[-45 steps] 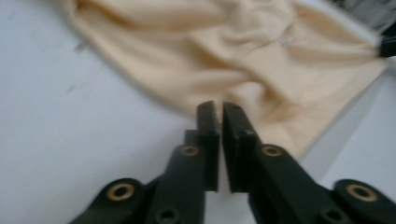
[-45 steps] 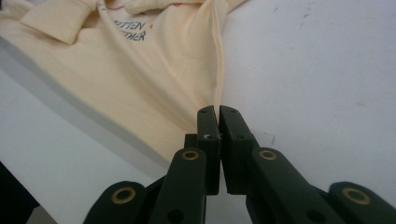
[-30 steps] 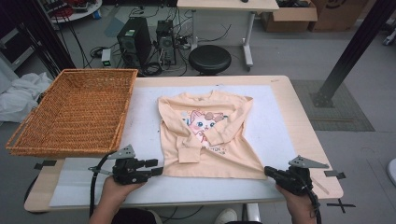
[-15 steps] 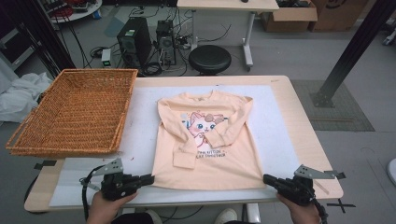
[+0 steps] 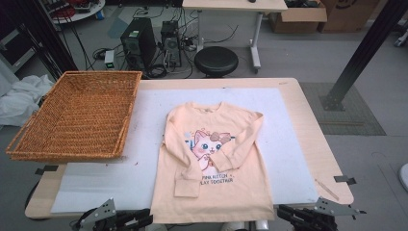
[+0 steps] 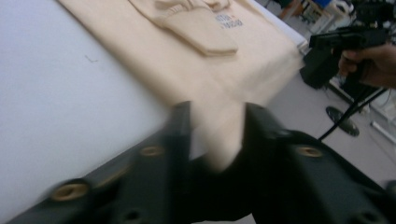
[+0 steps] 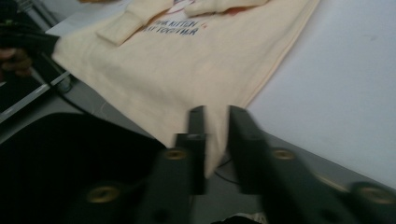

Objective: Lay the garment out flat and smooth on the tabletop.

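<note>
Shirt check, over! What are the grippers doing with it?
Left gripper and right gripper: jaws just opening, hem corners between them. Shirt flat, sleeves folded in. Basket off to the side, nothing blocking.

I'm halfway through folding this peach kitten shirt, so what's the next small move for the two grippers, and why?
Probably draw both grippers back off the hem. The shirt lies flat, its hem pulled to the table's near edge. The left gripper and right gripper each have a hem corner between jaws that have just been opening, so the cloth looks released and needs clearing before a new grip.
</note>
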A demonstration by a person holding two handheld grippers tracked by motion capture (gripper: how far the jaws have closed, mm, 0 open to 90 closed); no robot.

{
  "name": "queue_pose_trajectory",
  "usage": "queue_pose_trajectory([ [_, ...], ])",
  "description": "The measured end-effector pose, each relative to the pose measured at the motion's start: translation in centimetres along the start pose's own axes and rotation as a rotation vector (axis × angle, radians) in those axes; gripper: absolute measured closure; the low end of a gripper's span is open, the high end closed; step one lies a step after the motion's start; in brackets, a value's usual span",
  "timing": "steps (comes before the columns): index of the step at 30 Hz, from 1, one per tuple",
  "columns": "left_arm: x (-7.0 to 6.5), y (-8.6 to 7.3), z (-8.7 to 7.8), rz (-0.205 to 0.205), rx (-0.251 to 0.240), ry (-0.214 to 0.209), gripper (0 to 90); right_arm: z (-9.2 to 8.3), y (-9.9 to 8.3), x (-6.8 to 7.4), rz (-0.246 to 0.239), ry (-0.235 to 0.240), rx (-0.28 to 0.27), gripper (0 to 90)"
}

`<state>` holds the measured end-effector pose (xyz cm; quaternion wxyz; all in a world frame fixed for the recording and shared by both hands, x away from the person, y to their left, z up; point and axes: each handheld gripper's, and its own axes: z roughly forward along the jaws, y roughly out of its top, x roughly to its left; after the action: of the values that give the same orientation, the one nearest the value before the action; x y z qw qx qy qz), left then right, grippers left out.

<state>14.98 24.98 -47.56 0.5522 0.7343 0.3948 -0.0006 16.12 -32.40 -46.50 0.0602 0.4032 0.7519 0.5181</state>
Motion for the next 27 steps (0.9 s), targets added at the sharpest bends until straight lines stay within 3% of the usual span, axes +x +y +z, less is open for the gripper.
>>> queue_pose_trajectory([
  [2, -0.4, 0.3, -0.5, 0.024, -0.034, 0.021, 61.4, -0.9, 0.3, 0.2, -0.001, -0.008, -0.048, 71.8],
  [4, -0.4, 1.6, -0.9, 0.027, -0.078, 0.014, 59.3, -1.2, 1.0, 0.2, -0.021, -0.012, -0.054, 71.7],
  [6, -0.1, 3.0, -0.7, 0.044, -0.084, 0.029, 58.1, -1.2, 2.0, 0.0, -0.035, -0.013, -0.061, 71.2],
  [10, 1.5, 7.1, 0.8, 0.055, -0.088, 0.050, 54.8, 0.2, 4.8, -1.6, -0.074, -0.016, -0.077, 70.8],
  [13, 2.7, 10.3, 3.1, 0.052, -0.107, 0.053, 51.5, 2.2, 7.4, -3.8, -0.100, -0.005, -0.103, 70.0],
  [16, 4.0, 13.1, 5.3, 0.056, -0.089, 0.081, 49.0, 4.1, 9.0, -5.7, -0.095, 0.005, -0.120, 69.2],
  [18, 4.6, 14.7, 6.4, 0.071, -0.051, 0.145, 48.5, 5.5, 10.3, -6.9, -0.100, 0.011, -0.101, 68.0],
  [22, 6.0, 17.1, 7.6, 0.087, -0.029, 0.204, 48.1, 6.5, 12.5, -8.5, -0.105, 0.005, -0.120, 67.2],
  [27, 7.9, 19.3, 9.4, 0.093, -0.015, 0.249, 46.8, 7.4, 16.2, -10.5, -0.126, -0.037, -0.113, 65.6],
])
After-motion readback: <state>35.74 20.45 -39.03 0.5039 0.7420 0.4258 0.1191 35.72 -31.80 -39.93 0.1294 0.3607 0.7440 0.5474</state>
